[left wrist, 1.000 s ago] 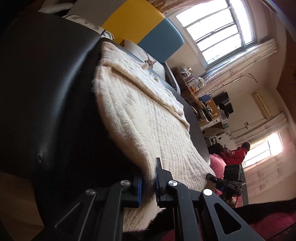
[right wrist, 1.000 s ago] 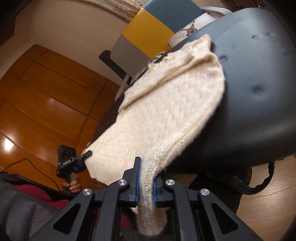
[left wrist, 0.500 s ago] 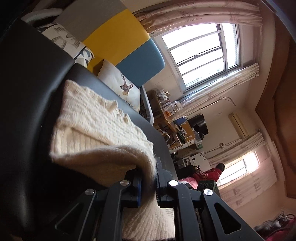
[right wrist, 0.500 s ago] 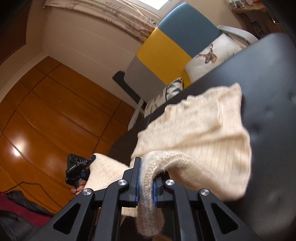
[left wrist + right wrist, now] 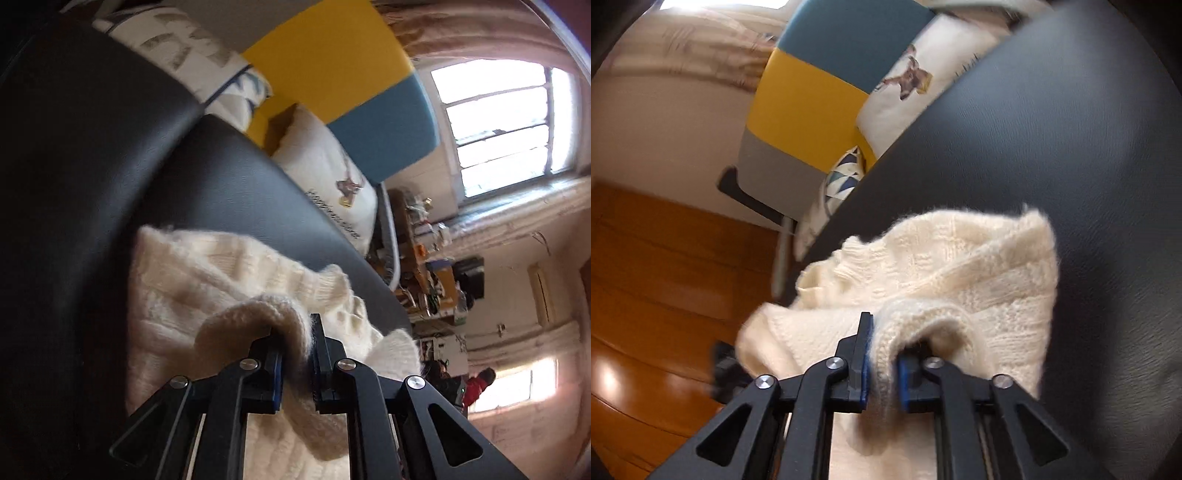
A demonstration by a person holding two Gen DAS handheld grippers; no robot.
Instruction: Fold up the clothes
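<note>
My left tongs [image 5: 297,363] are clamped on a thick rolled edge of the cream knit sweater [image 5: 229,280], the wool bulging up between the two blue-padded fingers [image 5: 275,376] and trailing down past them toward me. My right tongs [image 5: 882,373] grip another ribbed edge of the same sweater [image 5: 960,266] in the same way, with a fold of knit arching over the right-hand finger.

The sweater lies bunched and partly doubled over on the black padded surface [image 5: 92,155], which looks like leather; I cannot tell whether it is a seat or a bench. In the left view the garment sits near me, its far edge ending on the dark padding. In the right view its far right corner stands up slightly from the padding.

Beyond the far edge of the black surface stands a chair with grey, yellow and blue panels [image 5: 809,96]. Against it lean a white cushion with a small animal print [image 5: 912,85] and a cushion with a blue triangle pattern [image 5: 842,177]. Wooden flooring [image 5: 665,280] shows at the left of the right view, and a bright window [image 5: 506,122] at the far right of the left view.
</note>
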